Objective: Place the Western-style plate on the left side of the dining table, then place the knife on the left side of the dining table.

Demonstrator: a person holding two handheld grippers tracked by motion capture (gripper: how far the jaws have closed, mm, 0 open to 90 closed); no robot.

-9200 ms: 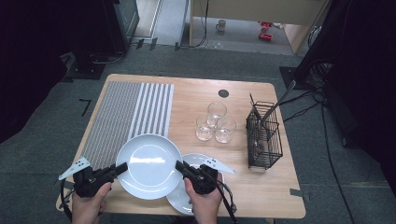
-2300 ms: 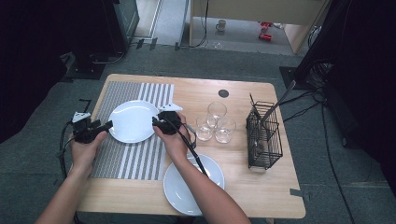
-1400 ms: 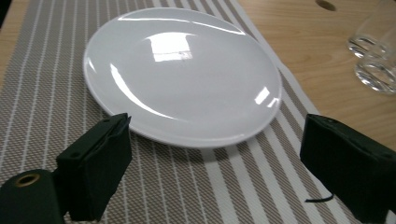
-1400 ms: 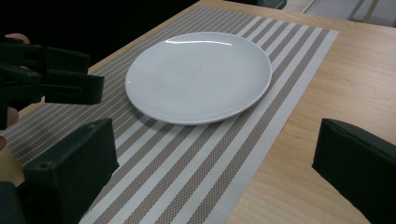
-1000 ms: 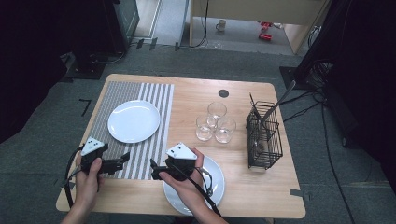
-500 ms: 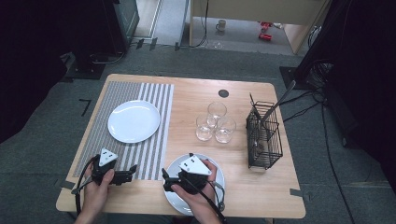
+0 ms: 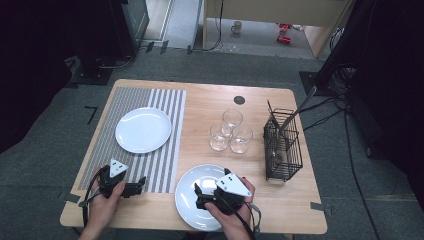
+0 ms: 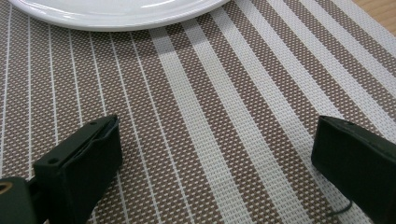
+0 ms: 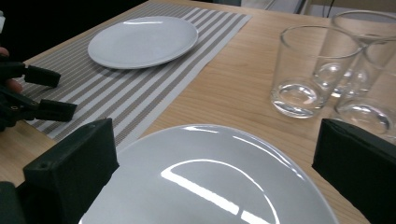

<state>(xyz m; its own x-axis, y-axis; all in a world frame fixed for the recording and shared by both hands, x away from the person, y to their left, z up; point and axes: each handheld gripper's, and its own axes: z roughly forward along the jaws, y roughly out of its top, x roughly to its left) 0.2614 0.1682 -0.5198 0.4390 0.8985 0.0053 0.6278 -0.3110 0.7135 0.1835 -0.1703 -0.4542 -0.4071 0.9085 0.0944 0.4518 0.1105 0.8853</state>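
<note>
Here, both grippers wide open and empty, right gripper over near plate, glasses beyond, left gripper over striped mat.

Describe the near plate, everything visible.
The near plate is round, plain glossy white, ceramic by its look, empty, lying flat on bare wood at the table's front edge, just right of the striped mat. The right gripper hovers over it, jaws open on either side; contact cannot be told.
</note>
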